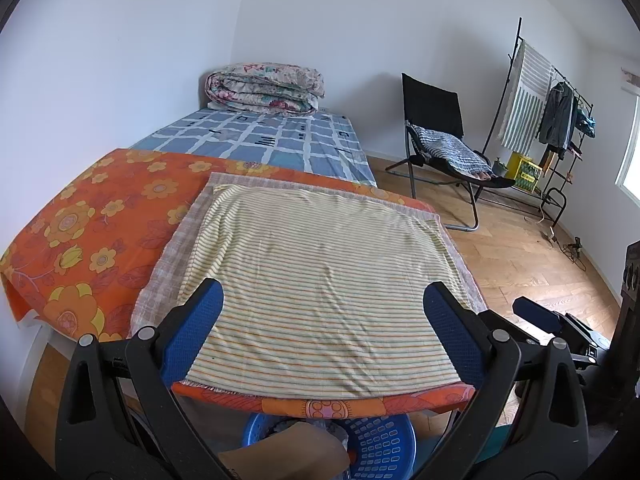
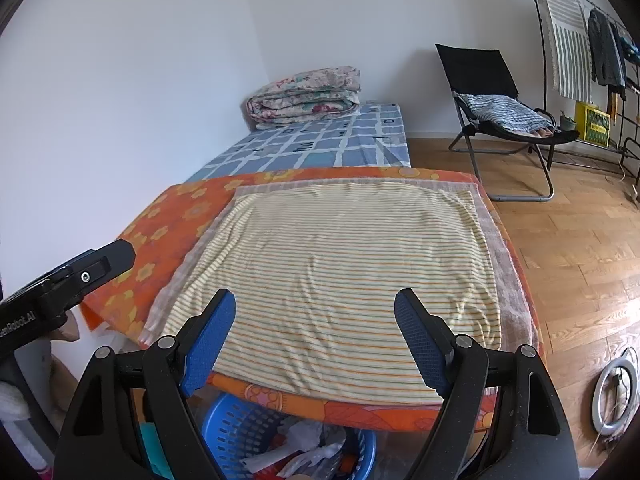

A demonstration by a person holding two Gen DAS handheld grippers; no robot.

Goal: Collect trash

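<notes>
While both grippers (image 1: pixel 322 300) (image 2: pixel 315 312) are held spread and empty over the cloth (image 2: pixel 340 280), trash (image 2: pixel 308 448) is seen in the basket (image 2: pixel 224 420) below.

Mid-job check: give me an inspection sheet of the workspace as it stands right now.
Surface: striped cloth spread over orange floral cover; no trash seen on it.
Job's things: blue basket below the near edge, holding crumpled trash.
Clutter: folded quilt on the far bed.
Grippers: left claw and right claw both open, empty.
Cables: cords on floor by the wall.
Surroundings: black chair, clothes rack, ring light.
</notes>
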